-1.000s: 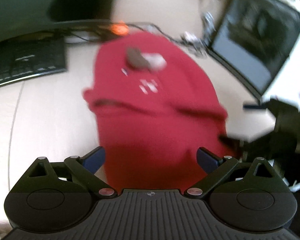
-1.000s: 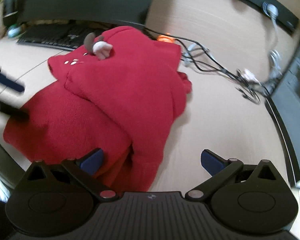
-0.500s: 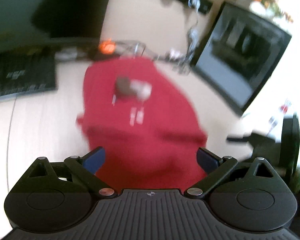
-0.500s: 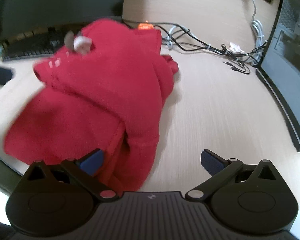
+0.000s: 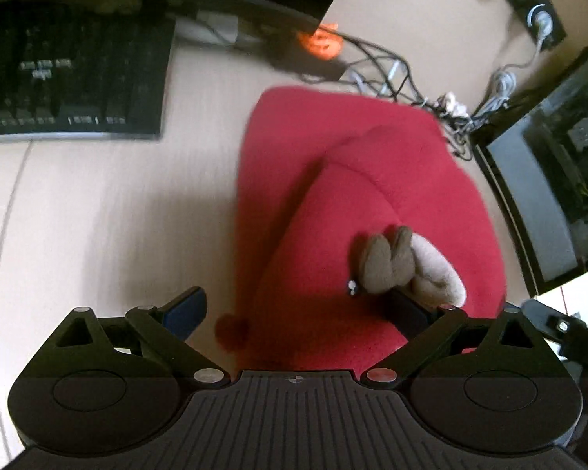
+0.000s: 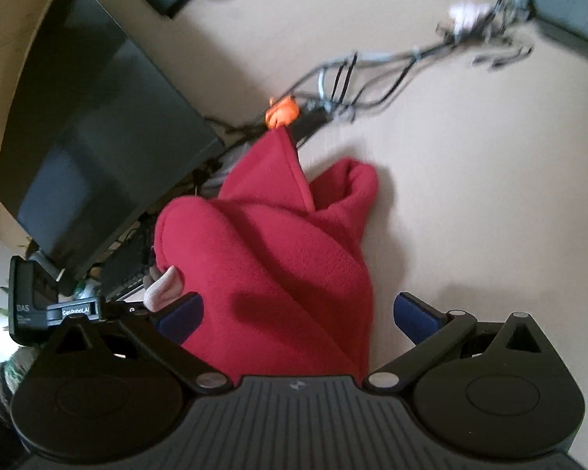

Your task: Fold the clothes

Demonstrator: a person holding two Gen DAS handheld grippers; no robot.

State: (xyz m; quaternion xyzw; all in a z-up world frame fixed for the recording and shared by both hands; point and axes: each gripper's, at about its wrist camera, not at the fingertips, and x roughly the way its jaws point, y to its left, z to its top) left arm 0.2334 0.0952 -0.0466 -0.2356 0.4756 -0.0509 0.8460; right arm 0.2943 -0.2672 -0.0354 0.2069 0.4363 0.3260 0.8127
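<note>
Lying bunched on the pale wooden counter [image 5: 98, 203], the red fleece garment [image 5: 372, 196] shows a brown-and-cream plush ornament [image 5: 403, 266] on its near fold. The left gripper [image 5: 298, 309] is spread wide above the garment's near edge, one blue pad over bare counter and the other over fleece. The right gripper [image 6: 298, 309] is likewise wide, with red fleece lying between its fingers. Beyond the garment sit a black keyboard [image 5: 70, 78], an orange plug [image 5: 325, 41], tangled cables [image 6: 372, 78] and a dark monitor [image 6: 90, 125].
</note>
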